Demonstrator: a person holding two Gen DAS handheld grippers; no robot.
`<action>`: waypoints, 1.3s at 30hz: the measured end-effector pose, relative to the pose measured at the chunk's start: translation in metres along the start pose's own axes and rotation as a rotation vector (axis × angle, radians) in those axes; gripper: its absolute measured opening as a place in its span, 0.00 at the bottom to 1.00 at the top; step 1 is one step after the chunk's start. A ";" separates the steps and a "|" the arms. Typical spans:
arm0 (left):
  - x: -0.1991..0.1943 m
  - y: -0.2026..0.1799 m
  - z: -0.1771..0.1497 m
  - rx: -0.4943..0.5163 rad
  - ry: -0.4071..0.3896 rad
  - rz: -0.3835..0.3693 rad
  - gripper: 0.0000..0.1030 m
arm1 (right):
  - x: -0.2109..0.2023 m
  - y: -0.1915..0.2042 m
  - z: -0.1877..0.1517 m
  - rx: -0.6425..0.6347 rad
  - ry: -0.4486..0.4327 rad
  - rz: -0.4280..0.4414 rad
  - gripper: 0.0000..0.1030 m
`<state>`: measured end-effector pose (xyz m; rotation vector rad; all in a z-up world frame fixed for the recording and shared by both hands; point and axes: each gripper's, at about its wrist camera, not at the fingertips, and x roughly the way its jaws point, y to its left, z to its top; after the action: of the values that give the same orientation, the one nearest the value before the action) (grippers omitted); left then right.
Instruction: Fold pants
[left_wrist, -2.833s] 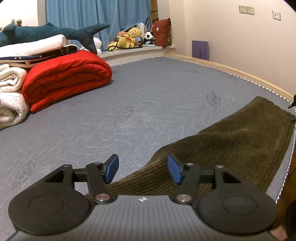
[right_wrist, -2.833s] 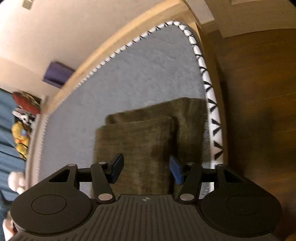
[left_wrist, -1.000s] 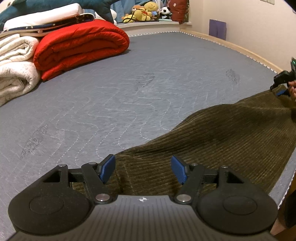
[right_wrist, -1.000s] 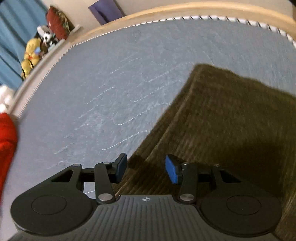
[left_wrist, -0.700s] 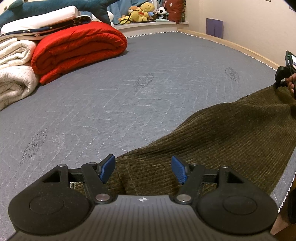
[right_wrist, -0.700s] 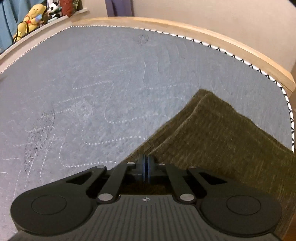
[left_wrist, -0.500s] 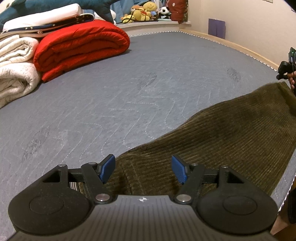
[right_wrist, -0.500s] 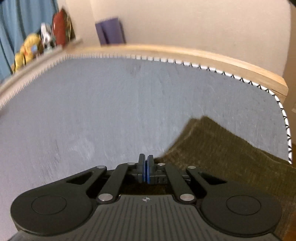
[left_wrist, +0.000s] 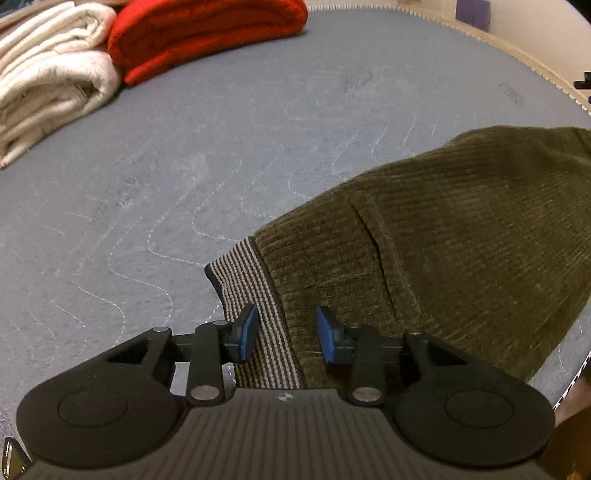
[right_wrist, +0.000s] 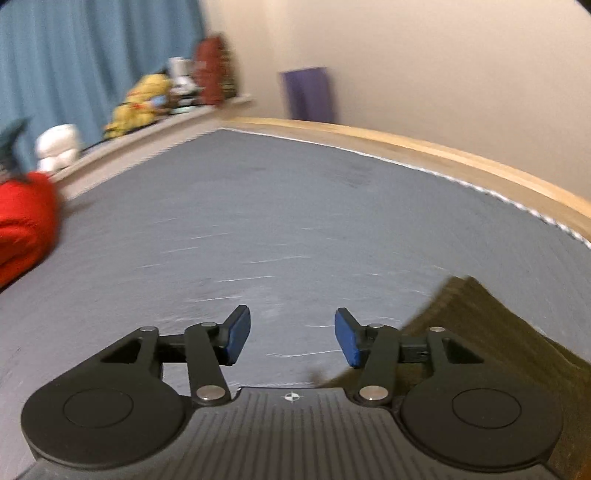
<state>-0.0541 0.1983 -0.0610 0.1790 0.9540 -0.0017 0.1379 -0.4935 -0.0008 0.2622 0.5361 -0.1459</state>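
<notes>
Looking down my left tongs (left_wrist: 284, 334), I see the olive corduroy pants (left_wrist: 461, 236) spread over the near right part of the grey mattress (left_wrist: 221, 147), their striped waistband (left_wrist: 255, 295) running up between my blue pads (left_wrist: 246, 332). The jaws have just been closing, yet both pads stand clear of the cloth, gripping nothing. A red quilt (left_wrist: 207, 33) and rolled white blankets (left_wrist: 51, 81) lie well apart at the far left.

Through my right tongs (right_wrist: 291, 334), blurred, the jaws have just been opening and stand released, only bare mattress (right_wrist: 277, 221) between them. The pants (right_wrist: 498, 332) lie low on the right, behind the right finger. Plush toys (right_wrist: 140, 103) line the sill under a blue curtain (right_wrist: 92, 55).
</notes>
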 end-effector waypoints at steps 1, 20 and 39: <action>-0.006 0.000 -0.001 -0.009 -0.027 -0.001 0.41 | -0.005 0.007 -0.001 -0.029 0.001 0.033 0.60; -0.062 0.004 -0.012 -0.113 -0.103 0.046 0.37 | -0.053 0.103 -0.069 -0.555 0.113 0.233 0.72; -0.010 -0.071 -0.023 0.278 0.095 0.038 0.77 | -0.036 0.039 -0.054 -0.406 0.139 0.115 0.73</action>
<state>-0.0837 0.1313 -0.0767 0.4567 1.0428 -0.0922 0.0889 -0.4382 -0.0189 -0.0937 0.6732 0.0945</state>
